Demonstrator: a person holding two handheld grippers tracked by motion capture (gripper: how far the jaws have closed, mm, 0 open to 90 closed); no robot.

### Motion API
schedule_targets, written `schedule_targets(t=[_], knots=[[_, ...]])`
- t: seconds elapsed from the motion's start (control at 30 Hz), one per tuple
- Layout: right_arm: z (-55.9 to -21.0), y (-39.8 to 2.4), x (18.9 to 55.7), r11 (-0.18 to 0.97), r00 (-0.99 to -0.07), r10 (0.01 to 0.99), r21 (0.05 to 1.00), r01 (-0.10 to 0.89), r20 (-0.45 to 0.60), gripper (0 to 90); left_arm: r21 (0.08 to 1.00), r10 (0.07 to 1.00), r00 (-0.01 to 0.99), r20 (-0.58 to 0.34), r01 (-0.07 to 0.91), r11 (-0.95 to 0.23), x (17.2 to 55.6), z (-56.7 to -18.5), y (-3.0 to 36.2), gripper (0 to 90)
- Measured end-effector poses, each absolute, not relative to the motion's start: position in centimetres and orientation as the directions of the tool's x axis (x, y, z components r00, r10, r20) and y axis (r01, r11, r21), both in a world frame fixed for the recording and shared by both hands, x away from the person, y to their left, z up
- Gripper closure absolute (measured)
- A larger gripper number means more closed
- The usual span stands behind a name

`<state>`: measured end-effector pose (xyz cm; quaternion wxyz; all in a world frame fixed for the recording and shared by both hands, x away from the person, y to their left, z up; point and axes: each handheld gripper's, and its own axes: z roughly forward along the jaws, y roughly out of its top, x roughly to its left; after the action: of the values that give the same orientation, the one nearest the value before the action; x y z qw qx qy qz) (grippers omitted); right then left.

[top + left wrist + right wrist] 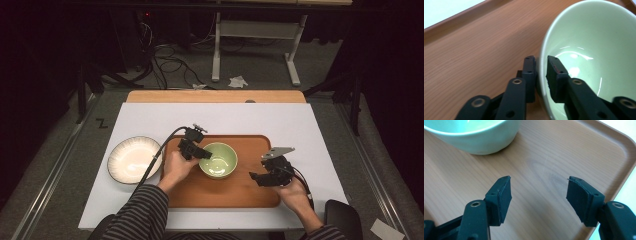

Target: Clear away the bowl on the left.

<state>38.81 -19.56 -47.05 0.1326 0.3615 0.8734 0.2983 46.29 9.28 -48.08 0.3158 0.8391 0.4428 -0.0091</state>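
Dark floor and loose cables surround the white-topped table (150, 117), on which a wooden tray (250, 192) is set. Left of the left gripper (204, 153), a white plate (131, 159) is left aside. That gripper's jaws straddle the green bowl's (219, 160) near rim, slackened, pads apparently off the wall. The right gripper (261, 177) is held wide and empty, right of the bowl.

place: lab or studio | signs: dark curtains (30, 75), floor cables (170, 65), white-topped table (150, 117)
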Motion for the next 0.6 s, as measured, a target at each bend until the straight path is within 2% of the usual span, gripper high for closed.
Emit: schedule_targets(t=[0.4, 0.6], knots=[[-47.0, -19.6, 38.8, 0.562, -0.707, 0.707, 0.617, 0.551, -0.014, 38.1, 0.548, 0.742, 0.619, -0.258, 0.726, -0.415, 45.8, -47.3, 9.4, 54.9], [-47.1, -19.6, 38.8, 0.567, -0.707, 0.708, 0.609, 0.554, -0.016, 37.9, 0.556, 0.73, 0.639, -0.243, 0.709, -0.435, 45.5, -46.9, 9.4, 50.9]])
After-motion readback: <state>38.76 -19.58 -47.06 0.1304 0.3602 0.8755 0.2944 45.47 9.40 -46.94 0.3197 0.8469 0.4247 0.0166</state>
